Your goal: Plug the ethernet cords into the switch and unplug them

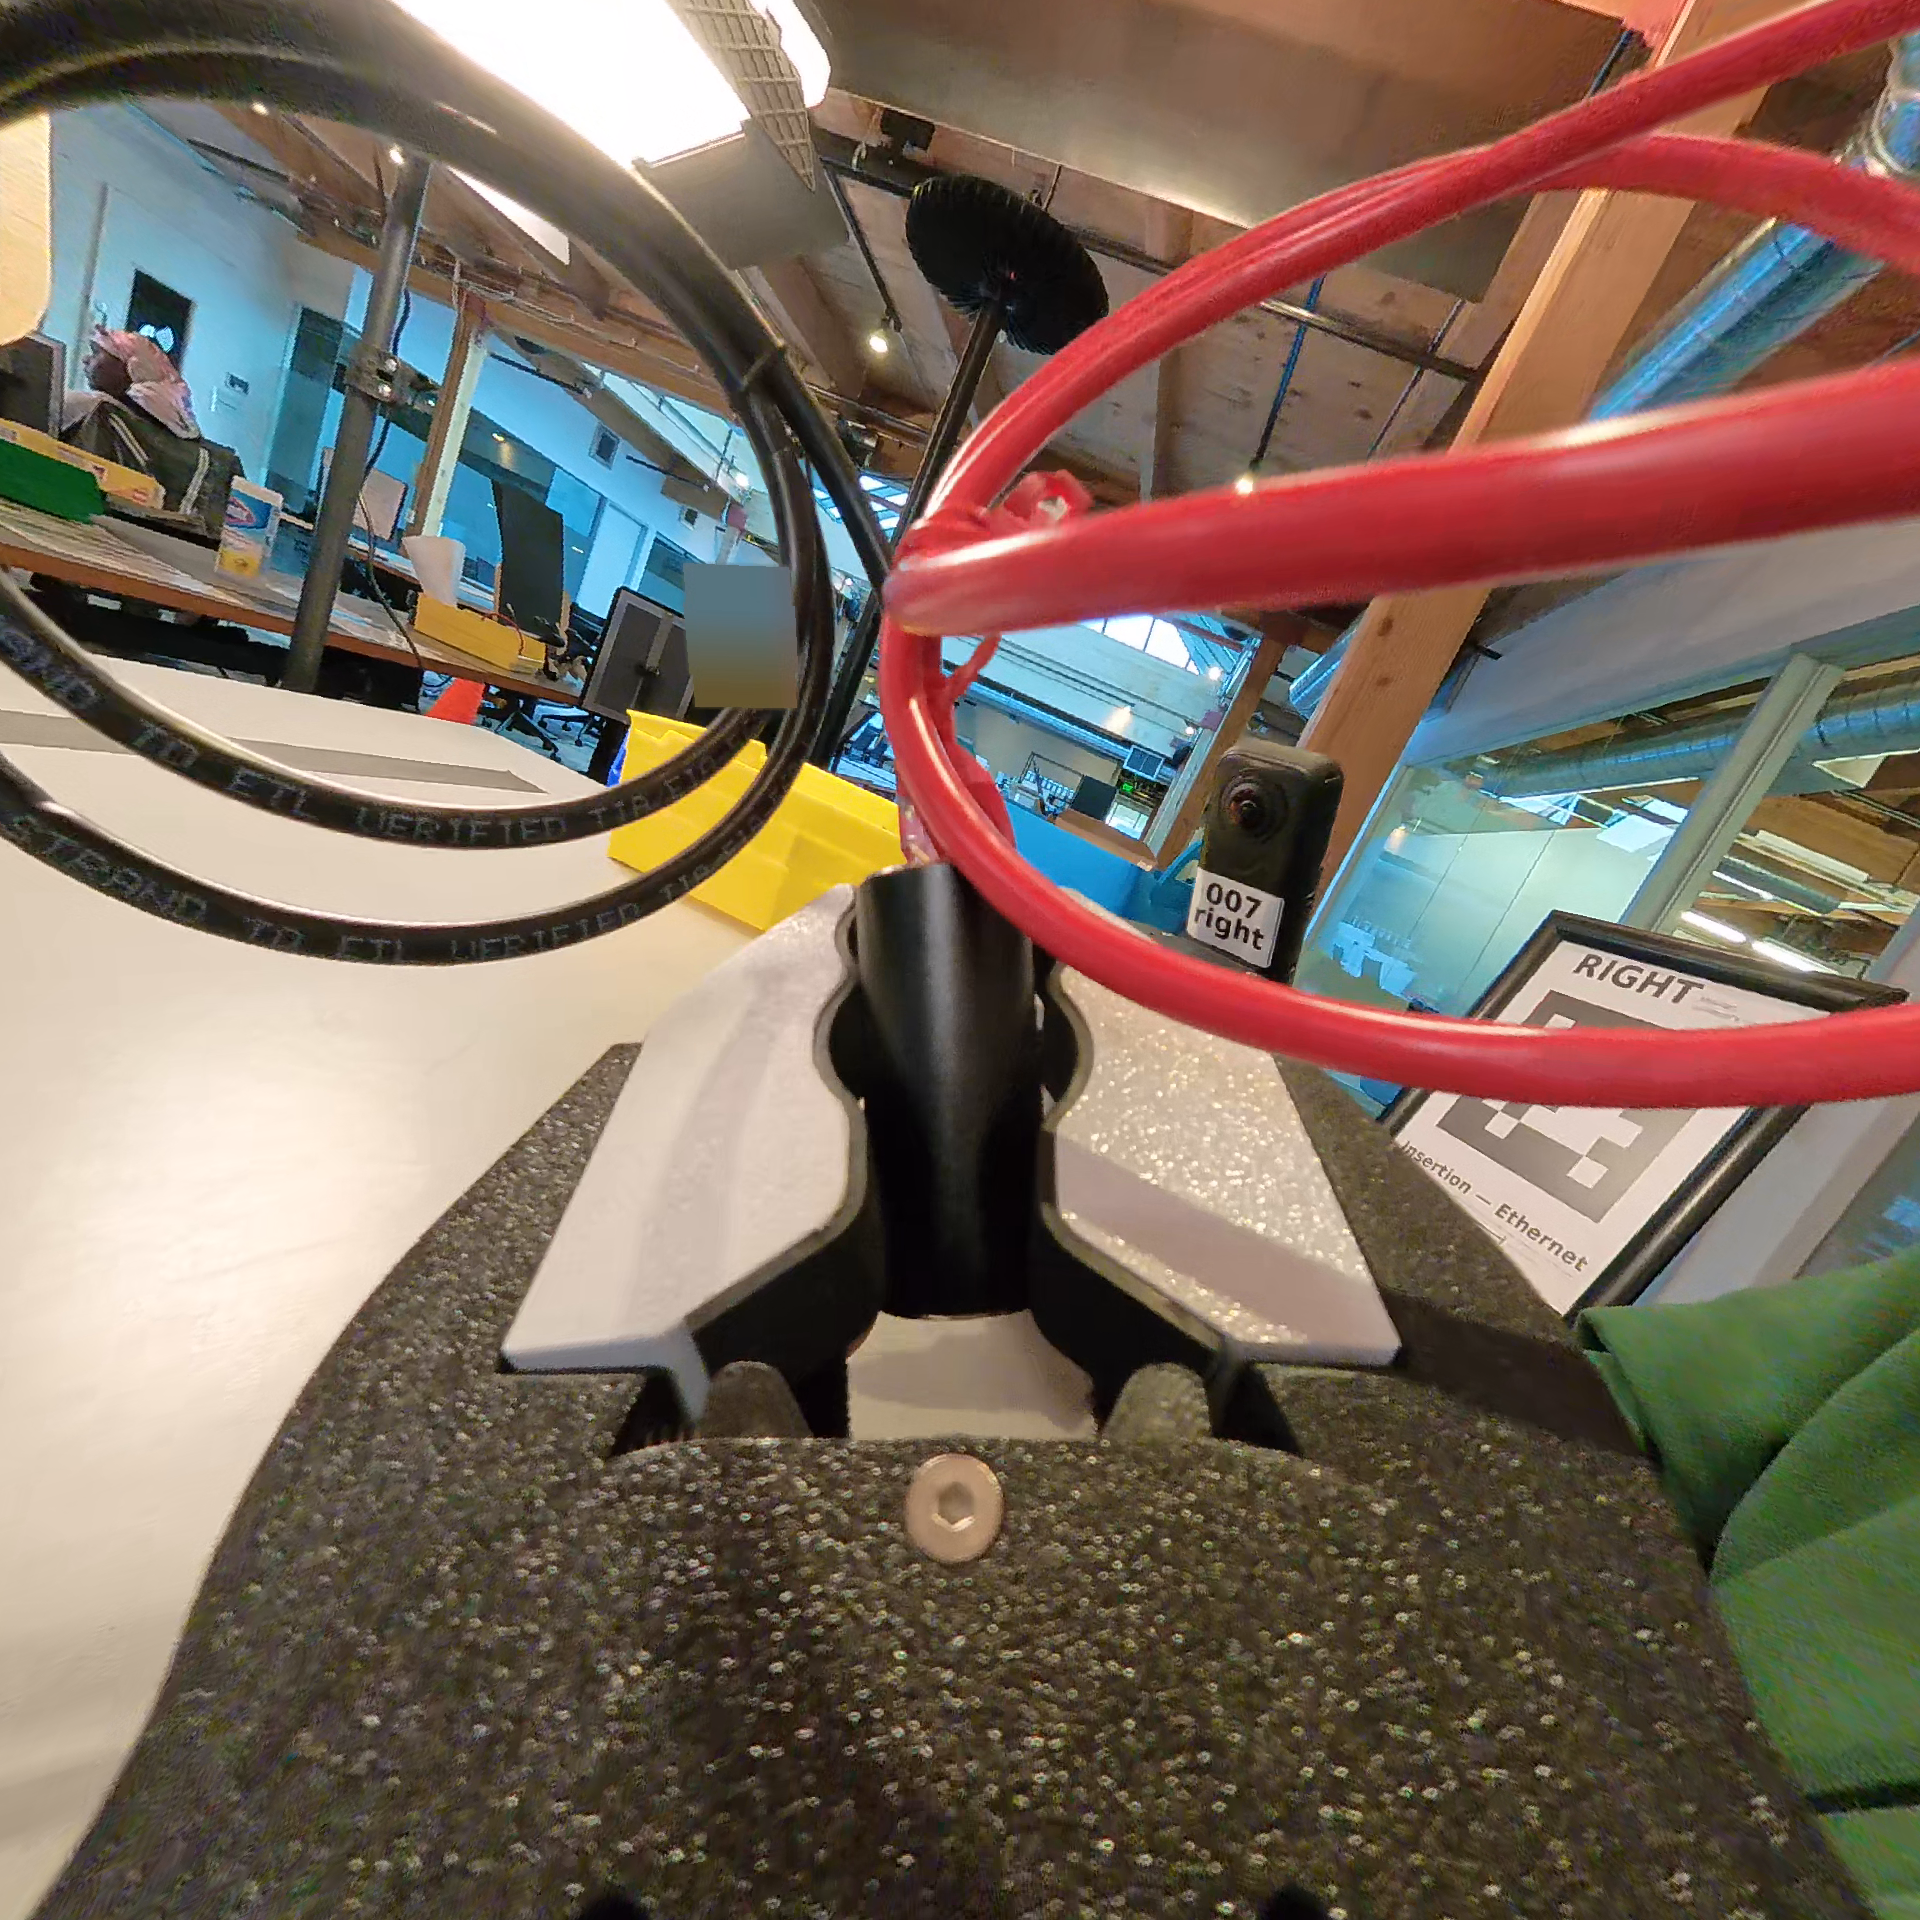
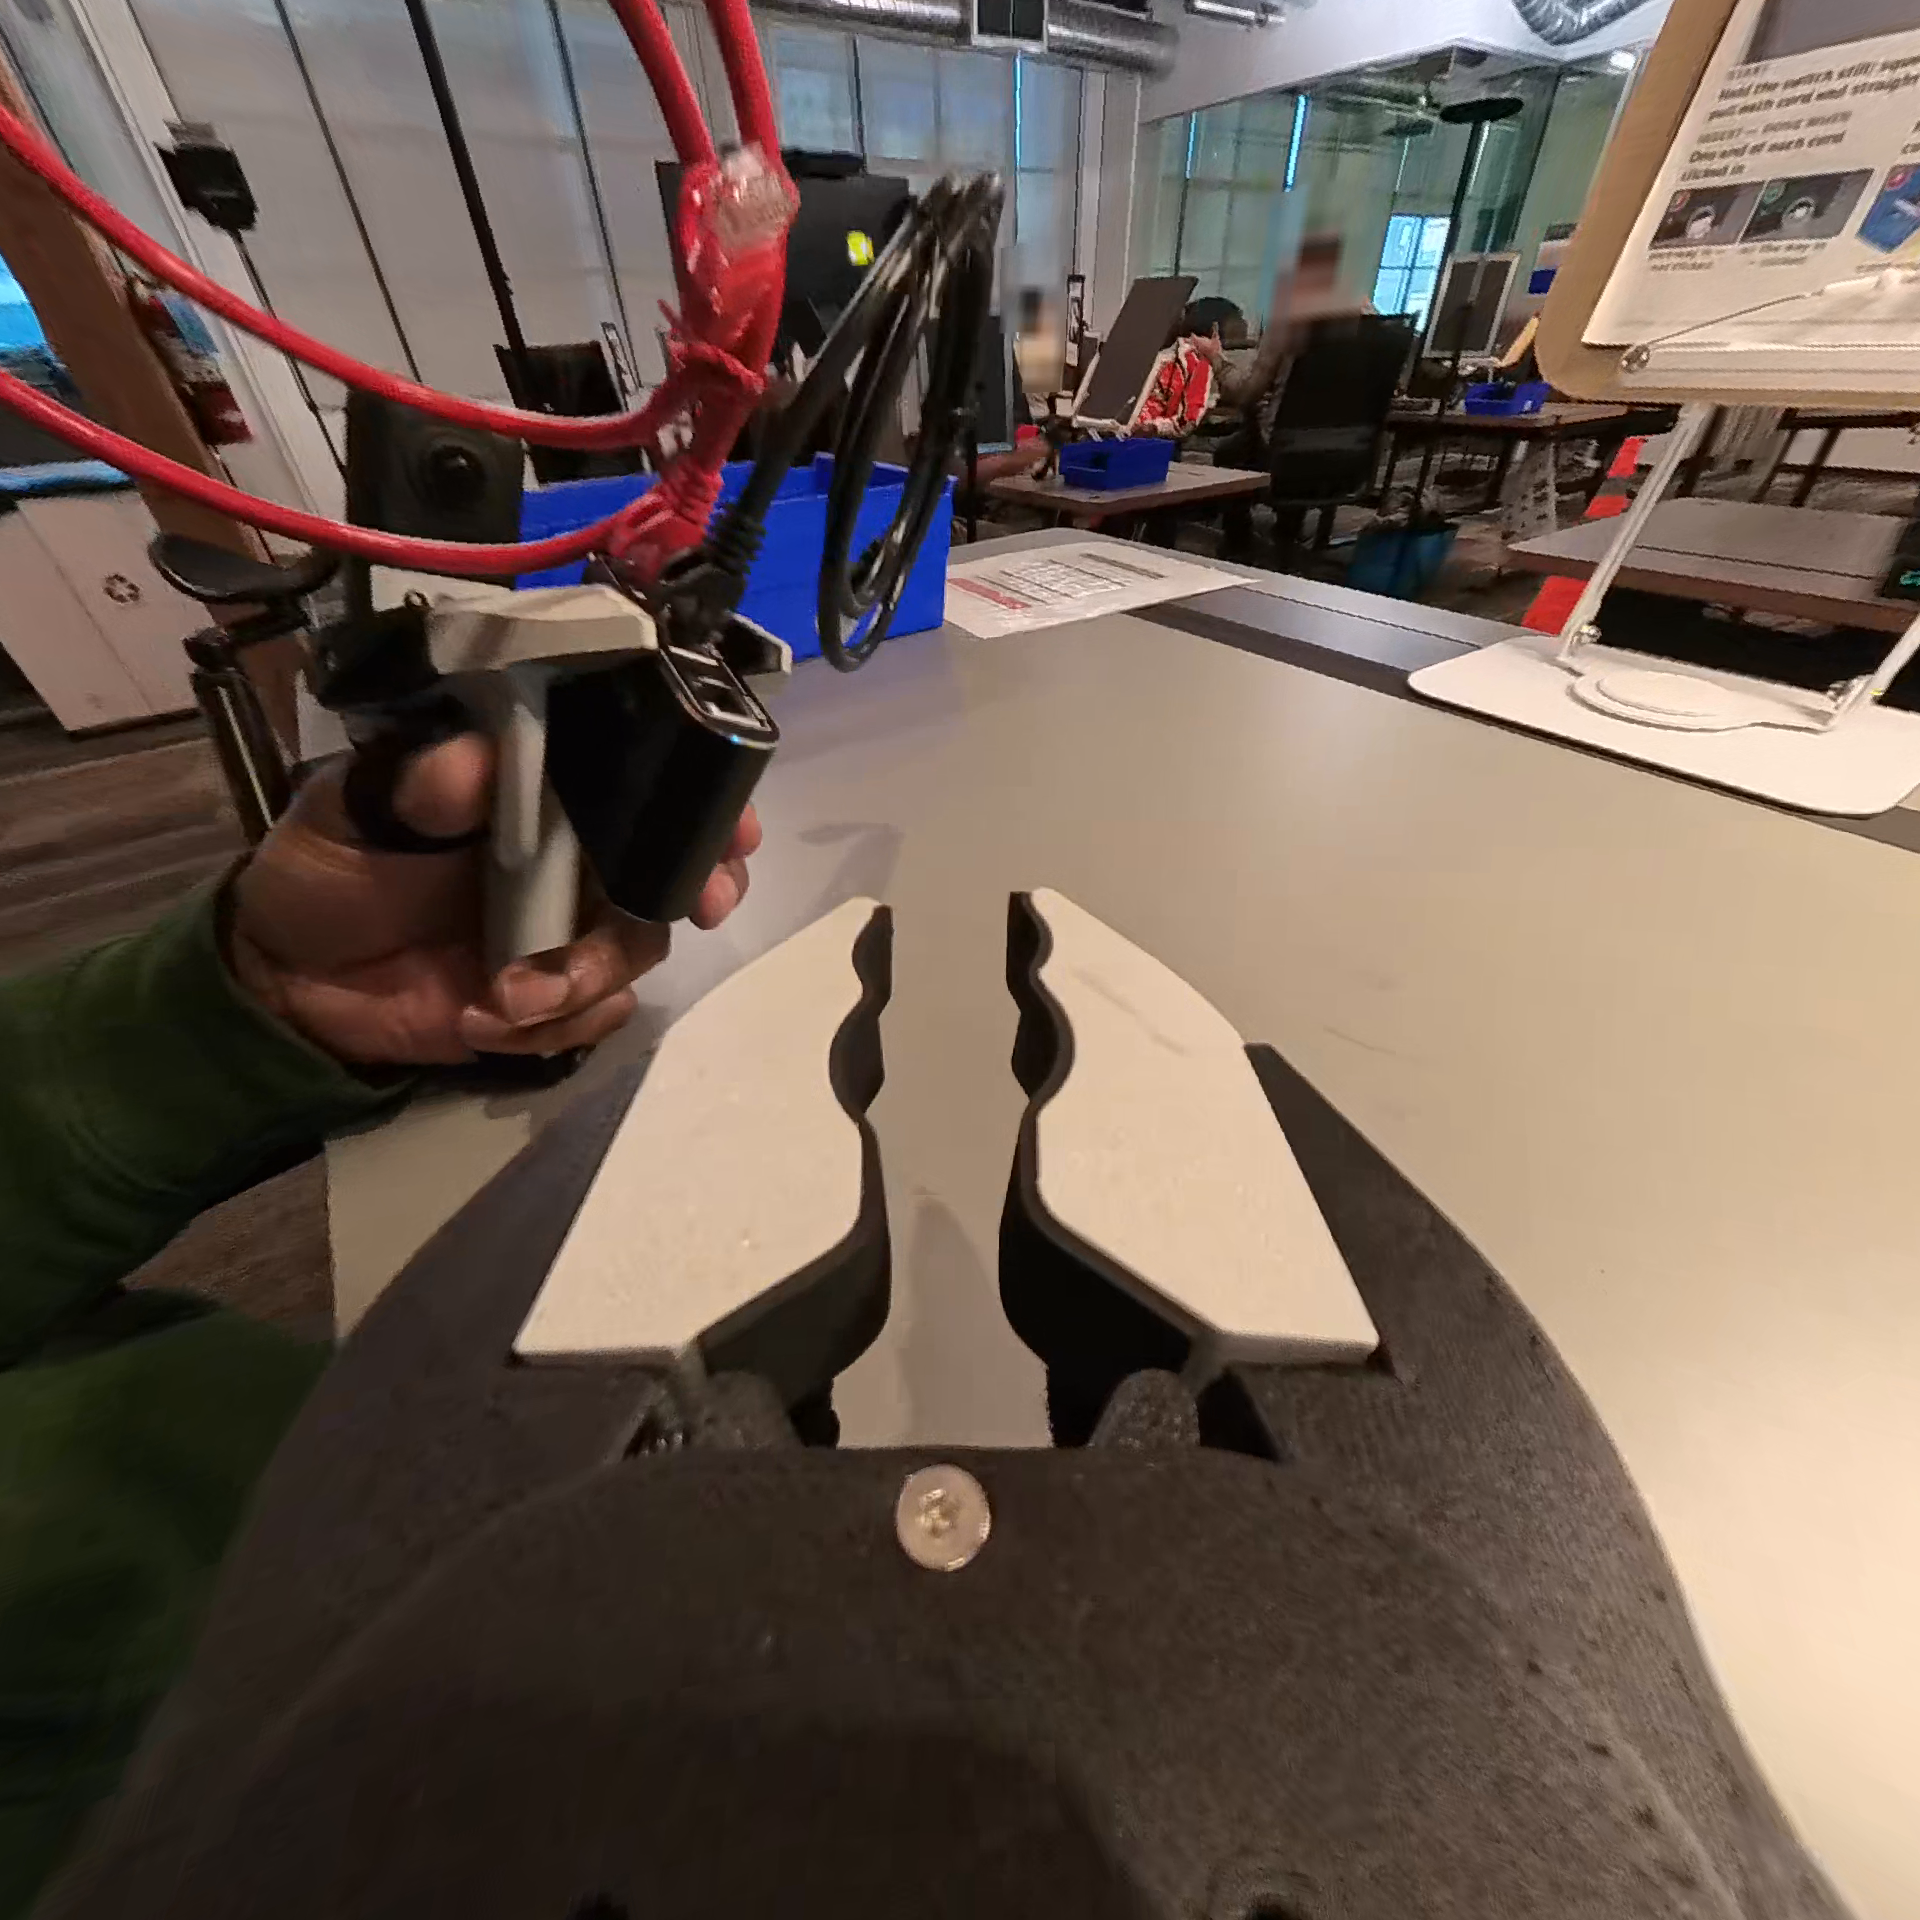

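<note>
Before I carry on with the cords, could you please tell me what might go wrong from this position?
1. The left gripper pinches only the small black switch, lifted above the grey table; it could twist or slip.
2. The coiled red ethernet cord and coiled black ethernet cord hang from it, so their weight may tug the plugs.
3. The open, empty right gripper might snag a loop when approaching.

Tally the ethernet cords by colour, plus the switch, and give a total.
Red cord: 1
Black cord: 1
Black switch, clamped in the left hand-held gripper: 1
Total: 3
</note>
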The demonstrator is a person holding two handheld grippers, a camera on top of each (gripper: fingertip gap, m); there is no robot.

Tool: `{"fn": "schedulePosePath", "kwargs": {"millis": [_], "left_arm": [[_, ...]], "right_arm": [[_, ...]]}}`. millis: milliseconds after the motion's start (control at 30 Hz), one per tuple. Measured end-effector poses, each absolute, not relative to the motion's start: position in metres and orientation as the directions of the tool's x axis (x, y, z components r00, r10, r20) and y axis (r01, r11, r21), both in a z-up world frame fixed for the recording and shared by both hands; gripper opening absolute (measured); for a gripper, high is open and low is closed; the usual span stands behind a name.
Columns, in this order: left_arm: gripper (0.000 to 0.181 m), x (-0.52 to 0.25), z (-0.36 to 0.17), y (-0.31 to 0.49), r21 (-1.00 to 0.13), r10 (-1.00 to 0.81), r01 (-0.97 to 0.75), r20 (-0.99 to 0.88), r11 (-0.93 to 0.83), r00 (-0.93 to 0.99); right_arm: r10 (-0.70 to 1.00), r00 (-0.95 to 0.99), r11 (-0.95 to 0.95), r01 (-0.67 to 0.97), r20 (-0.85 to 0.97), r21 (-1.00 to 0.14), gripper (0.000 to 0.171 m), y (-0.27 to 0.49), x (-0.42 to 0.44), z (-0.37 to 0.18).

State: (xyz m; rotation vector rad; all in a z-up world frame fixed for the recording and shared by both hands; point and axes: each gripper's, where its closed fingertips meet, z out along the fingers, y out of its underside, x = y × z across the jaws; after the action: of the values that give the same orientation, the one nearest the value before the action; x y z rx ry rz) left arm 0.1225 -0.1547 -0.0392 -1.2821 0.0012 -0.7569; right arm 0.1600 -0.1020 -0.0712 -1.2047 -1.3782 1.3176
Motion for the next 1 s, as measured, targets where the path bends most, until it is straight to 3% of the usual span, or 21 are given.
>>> {"fn": "schedulePosePath", "kwargs": {"millis": [333, 1000], "left_arm": [[0.028, 0.123, -0.040, -0.154, -0.862, -0.504, 0.501, 0.401, 0.074, 0.765], [0.028, 0.155, -0.050, -0.149, -0.929, -0.565, 0.368, 0.324, -0.039, 0.759]], "right_arm": [[0.949, -0.202, -0.251, -0.014, -0.243, -0.968, 0.026, -0.087, 0.168, -0.058], [0.917, -0.312, -0.267, -0.013, -0.250, -0.964, 0.034, -0.110, 0.159, -0.055]]}}
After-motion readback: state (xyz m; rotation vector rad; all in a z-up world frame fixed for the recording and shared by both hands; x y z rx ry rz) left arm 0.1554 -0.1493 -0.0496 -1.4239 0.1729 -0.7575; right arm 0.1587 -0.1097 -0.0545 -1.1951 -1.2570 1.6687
